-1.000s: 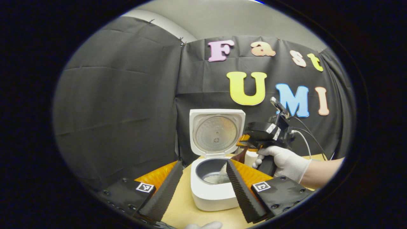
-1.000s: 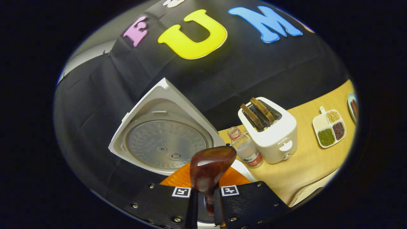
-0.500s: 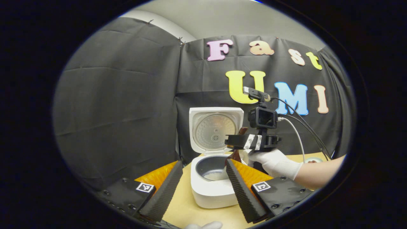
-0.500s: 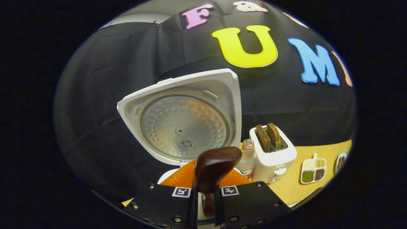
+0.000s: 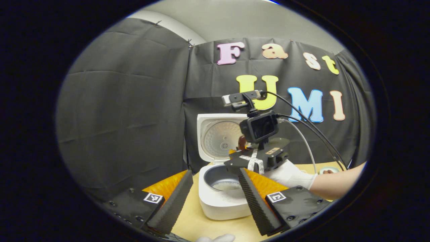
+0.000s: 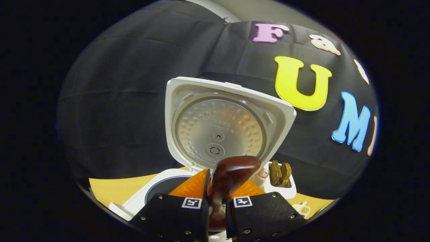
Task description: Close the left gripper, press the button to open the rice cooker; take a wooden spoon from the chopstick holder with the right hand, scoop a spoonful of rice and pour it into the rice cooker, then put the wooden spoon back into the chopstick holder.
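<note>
The left gripper view looks level across the table (image 5: pixel 201 228) at the open rice cooker (image 5: pixel 221 198), some way off. The right gripper view sits close over the cooker (tilted), facing its raised lid (image 6: pixel 221 127), which both views share.

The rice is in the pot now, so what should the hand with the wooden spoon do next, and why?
Probably lift the wooden spoon away from the rice cooker and carry it toward the chopstick holder. The lid stands open, rice lies in the pot, and the right gripper is shut on the spoon's handle above the cooker. Whether the bowl is empty can't be told.
</note>
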A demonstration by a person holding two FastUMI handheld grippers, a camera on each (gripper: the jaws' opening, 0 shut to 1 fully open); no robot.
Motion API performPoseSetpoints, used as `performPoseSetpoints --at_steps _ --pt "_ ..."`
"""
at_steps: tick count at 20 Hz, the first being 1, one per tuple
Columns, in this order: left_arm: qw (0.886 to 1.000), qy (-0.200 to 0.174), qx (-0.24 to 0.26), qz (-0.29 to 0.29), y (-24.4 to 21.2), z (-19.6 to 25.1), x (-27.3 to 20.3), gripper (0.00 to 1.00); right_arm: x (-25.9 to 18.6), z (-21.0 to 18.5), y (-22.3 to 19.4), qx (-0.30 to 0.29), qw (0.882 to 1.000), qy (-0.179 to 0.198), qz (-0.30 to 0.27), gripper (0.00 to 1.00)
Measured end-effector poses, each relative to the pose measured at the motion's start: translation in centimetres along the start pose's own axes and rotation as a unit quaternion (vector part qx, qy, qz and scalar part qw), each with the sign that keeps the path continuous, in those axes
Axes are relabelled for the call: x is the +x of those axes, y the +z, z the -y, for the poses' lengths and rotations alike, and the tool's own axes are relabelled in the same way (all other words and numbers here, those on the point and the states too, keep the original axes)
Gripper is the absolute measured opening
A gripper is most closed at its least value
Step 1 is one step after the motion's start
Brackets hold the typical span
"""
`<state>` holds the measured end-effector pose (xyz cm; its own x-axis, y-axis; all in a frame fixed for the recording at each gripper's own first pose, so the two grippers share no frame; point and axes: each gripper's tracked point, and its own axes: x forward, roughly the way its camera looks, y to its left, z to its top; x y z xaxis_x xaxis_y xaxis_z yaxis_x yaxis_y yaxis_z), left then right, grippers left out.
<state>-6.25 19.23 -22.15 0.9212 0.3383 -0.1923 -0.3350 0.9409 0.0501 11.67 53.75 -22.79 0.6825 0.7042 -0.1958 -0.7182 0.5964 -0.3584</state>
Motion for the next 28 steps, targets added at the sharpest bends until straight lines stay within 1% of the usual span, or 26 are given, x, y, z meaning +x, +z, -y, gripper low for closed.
performPoseSetpoints --at_steps 4,6,7,9,11,12,13,15,16,17,19,20,21,24,26,28 --pt "1.000 -0.006 0.005 -0.002 -0.2 0.2 0.2 0.96 -0.1 -0.1 0.4 -0.021 1.000 0.005 0.011 0.20" --pt "1.000 -0.001 0.000 -0.006 -0.2 -0.1 0.2 0.96 -0.4 0.2 0.7 -0.011 1.000 0.004 0.010 0.20" --pt "1.000 0.001 -0.005 -0.006 -0.2 0.1 0.1 0.96 -0.6 0.4 0.7 0.006 1.000 0.005 0.006 0.20" --pt "1.000 0.001 -0.010 -0.006 -0.2 0.0 0.1 0.96 -0.7 1.2 0.9 0.064 0.998 0.012 -0.004 0.20" --pt "1.000 0.003 -0.004 -0.004 -0.1 0.0 0.1 0.96 -1.1 2.4 1.5 0.151 0.988 0.016 -0.004 0.20" --pt "1.000 0.003 -0.003 -0.006 -0.1 0.1 0.1 0.97 -1.4 2.9 1.9 0.201 0.979 0.022 -0.006 0.20" --pt "1.000 0.004 -0.004 -0.006 0.0 0.0 0.0 0.95 -2.0 3.3 2.1 0.262 0.964 0.030 -0.009 0.20" --pt "1.000 0.003 -0.006 -0.001 0.3 0.0 0.0 0.96 -2.6 4.8 2.5 0.389 0.920 0.036 -0.017 0.20" --pt "1.000 0.002 -0.004 0.004 0.7 -0.1 0.0 0.97 -3.1 5.8 2.6 0.432 0.901 0.039 -0.016 0.21" --pt "1.000 0.001 -0.001 0.009 1.1 0.0 -0.1 0.96 -3.2 7.2 2.2 0.460 0.887 0.035 -0.014 0.21" --pt "1.000 -0.008 0.000 0.012 2.3 0.9 -0.1 0.95 -4.5 9.3 1.4 0.495 0.868 0.024 -0.010 0.20" --pt "1.000 -0.014 -0.004 0.014 2.9 1.6 0.1 0.96 -5.2 10.4 1.0 0.514 0.858 0.019 -0.008 0.21" --pt "1.000 -0.019 -0.004 0.018 3.4 2.3 0.3 0.95 -5.9 11.5 0.4 0.528 0.849 0.010 -0.006 0.20" --pt "0.999 -0.032 0.006 0.032 4.8 3.9 0.0 0.95 -9.0 15.7 -1.9 0.543 0.839 -0.025 0.001 0.20" --pt "0.998 -0.045 0.010 0.036 5.3 5.5 -0.5 0.95 -11.4 18.8 -3.9 0.548 0.835 -0.053 0.003 0.20" --pt "0.997 -0.061 0.013 0.039 5.8 7.4 -0.9 0.95 -14.1 22.4 -6.4 0.541 0.836 -0.091 0.008 0.21"
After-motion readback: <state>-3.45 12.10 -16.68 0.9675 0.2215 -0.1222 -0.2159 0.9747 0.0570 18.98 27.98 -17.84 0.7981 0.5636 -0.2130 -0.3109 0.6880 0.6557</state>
